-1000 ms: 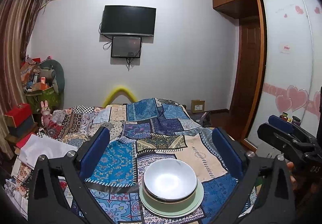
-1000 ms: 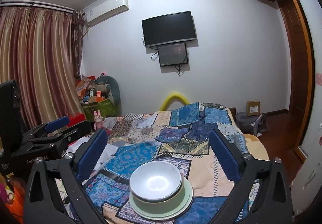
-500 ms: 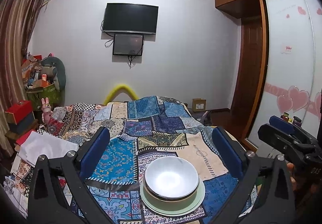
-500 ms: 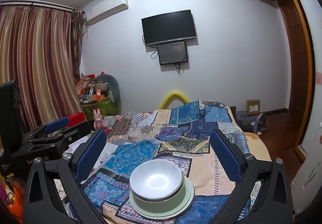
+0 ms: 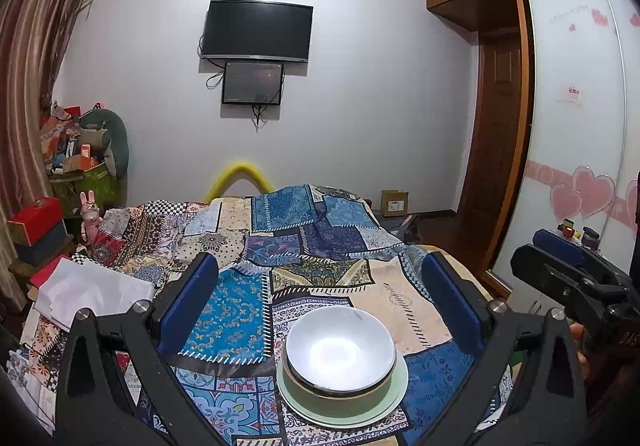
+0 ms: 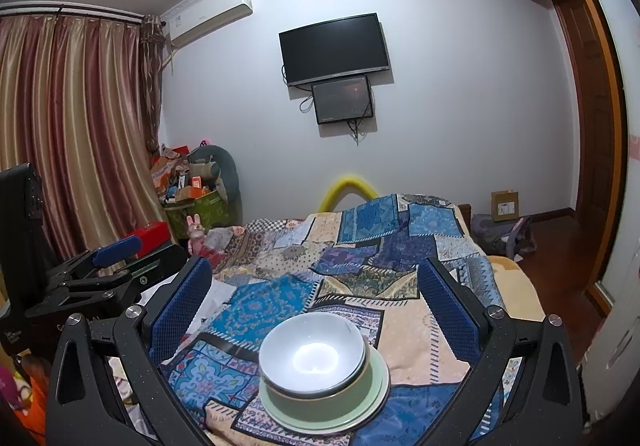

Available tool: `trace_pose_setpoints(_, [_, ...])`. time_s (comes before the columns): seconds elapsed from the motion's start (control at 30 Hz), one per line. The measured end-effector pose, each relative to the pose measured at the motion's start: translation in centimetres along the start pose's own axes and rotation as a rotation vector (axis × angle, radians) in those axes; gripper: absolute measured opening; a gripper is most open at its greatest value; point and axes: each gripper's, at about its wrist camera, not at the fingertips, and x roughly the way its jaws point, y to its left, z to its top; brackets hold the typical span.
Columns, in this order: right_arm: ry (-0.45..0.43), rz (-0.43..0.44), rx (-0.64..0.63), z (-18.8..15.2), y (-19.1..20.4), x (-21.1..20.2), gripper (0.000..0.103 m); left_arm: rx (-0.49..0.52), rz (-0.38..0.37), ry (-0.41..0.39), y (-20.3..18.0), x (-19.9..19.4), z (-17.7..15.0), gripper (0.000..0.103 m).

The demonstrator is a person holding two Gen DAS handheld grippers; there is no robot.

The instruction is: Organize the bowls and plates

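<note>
A white bowl [image 5: 340, 352] [image 6: 312, 354] sits nested in a green bowl [image 5: 336, 396] [image 6: 360, 386], which stands on a pale green plate [image 5: 394, 396] [image 6: 320, 420]. The stack rests on the patchwork quilt [image 5: 240, 310] [image 6: 272, 306] near the bed's front. My left gripper [image 5: 320, 260] hovers above and behind the stack, open and holding nothing. My right gripper [image 6: 313, 264] is likewise open and holding nothing over the stack. The stack lies low between each pair of blue pads, touching neither.
The right gripper's body [image 5: 568, 278] shows at the right edge of the left wrist view, and the left gripper's body [image 6: 96, 278] at the left edge of the right wrist view. White folded cloth [image 5: 88, 290] lies on the left. Cluttered boxes [image 6: 192, 189], wardrobe doors [image 5: 572, 149].
Both views have drifted only slightly. The stack has not moved and both grippers stay open.
</note>
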Motion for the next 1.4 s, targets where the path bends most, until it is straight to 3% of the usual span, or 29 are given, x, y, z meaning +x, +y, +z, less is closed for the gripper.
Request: trace_pose_setpoints(1.4, [0.005,0.001,0.002,0.06,-0.02,0.11,0.103,-0.01,-0.008,0.016,0.49,0.73,-0.18,0.103])
